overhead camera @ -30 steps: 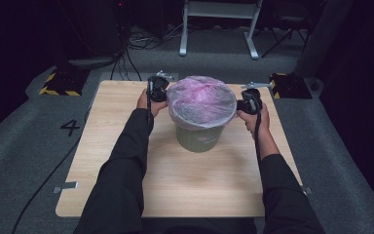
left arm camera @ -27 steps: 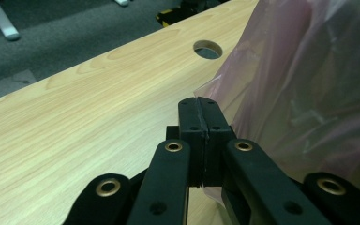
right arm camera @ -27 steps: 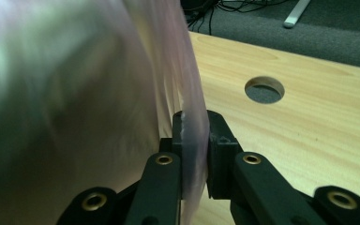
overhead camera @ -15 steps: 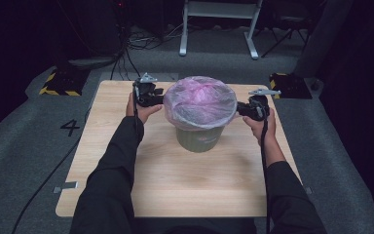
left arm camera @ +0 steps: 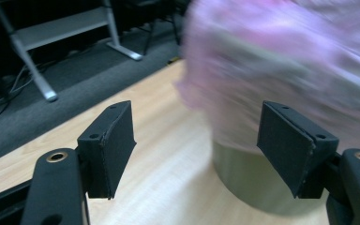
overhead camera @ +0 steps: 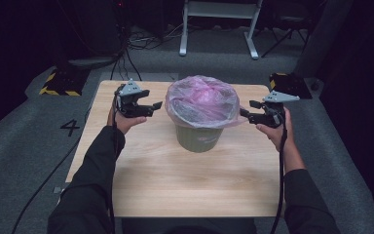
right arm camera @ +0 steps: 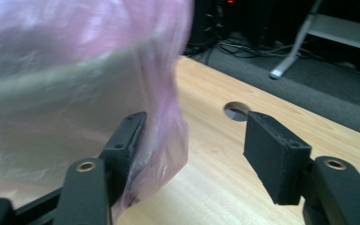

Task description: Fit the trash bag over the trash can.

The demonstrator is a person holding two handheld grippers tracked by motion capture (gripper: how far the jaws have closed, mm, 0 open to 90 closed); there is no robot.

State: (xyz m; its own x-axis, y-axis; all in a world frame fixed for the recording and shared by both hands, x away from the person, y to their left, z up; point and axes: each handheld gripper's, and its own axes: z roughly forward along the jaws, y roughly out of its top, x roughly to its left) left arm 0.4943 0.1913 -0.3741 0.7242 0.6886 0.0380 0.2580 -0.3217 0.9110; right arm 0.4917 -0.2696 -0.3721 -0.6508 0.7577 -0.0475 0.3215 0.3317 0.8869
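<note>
An olive green bin (overhead camera: 198,139) stands in the middle of the wooden table (overhead camera: 185,180). A pink plastic bag (overhead camera: 202,100) lines it and folds over the rim. My left gripper (overhead camera: 152,106) hovers just left of the bin, apart from it. Its jaws have just been opening and stand open, with nothing between them (left arm camera: 197,136). My right gripper (overhead camera: 247,109) sits at the bin's right side. Its jaws have also just been opening and are open (right arm camera: 194,140). A loose flap of the pink bag (right arm camera: 168,136) hangs against the inner face of one jaw, unpressed.
A round hole (right arm camera: 236,111) is cut in the table near the right gripper. Yellow-and-black striped blocks (overhead camera: 58,83) (overhead camera: 287,83) lie at the table's far corners. A metal stand (overhead camera: 219,24) and cables are on the floor behind.
Both grippers were shut at the bag's rim, against the bin's sides. They have opened, let go and drawn outward, left one leftward, right one rightward.
</note>
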